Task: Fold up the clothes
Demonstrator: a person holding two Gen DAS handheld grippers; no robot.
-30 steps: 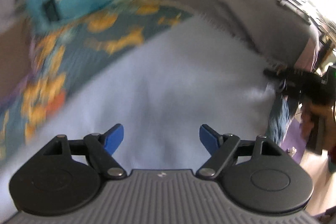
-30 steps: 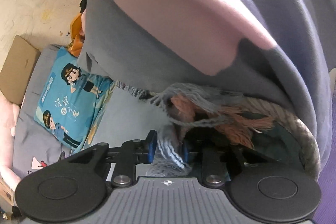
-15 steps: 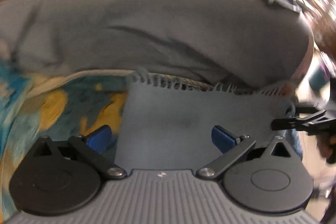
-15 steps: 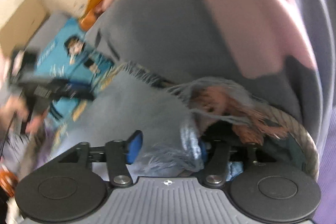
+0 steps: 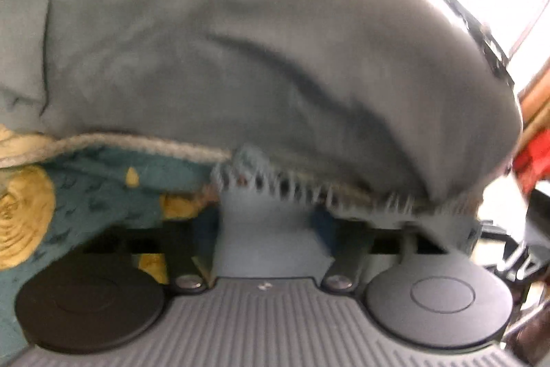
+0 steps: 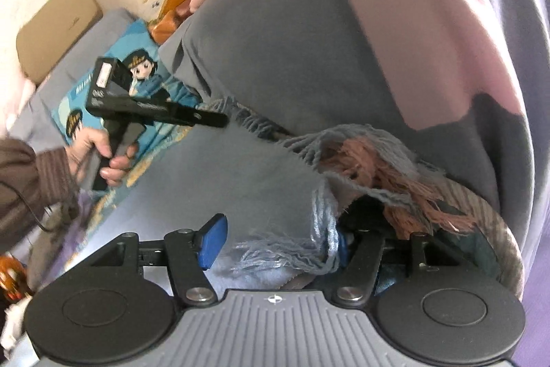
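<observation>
The light blue fringed cloth [image 6: 213,181] lies spread on a bed, over a teal blanket with yellow patterns [image 5: 62,195], and its fringed far edge [image 5: 309,191] runs just below a big grey garment [image 5: 275,40] that fills the top of both views. The left claw [image 5: 271,226] is closing at this moment, with a corner of the blue cloth between its fingers; the picture is blurred, so I cannot tell if the pads already press on it. The right claw [image 6: 275,239] stands spread: its left blue pad [image 6: 213,239] is clear of the fabric, and a bunch of blue fringe [image 6: 323,229] hangs against the other pad (only draped there, as far as I can judge, not pinched). The first risk, in my opinion, is that the left claw takes only the loose fringe threads and not the woven edge, so the corner would slip out when it is lifted. The second is that the right claw, if it closes where it is now, catches the tangled blue and brown tassels [image 6: 395,174] together, or even the grey garment, and drags the wrong piece. If the two corners are then raised unevenly, the fold would come out crooked.
</observation>
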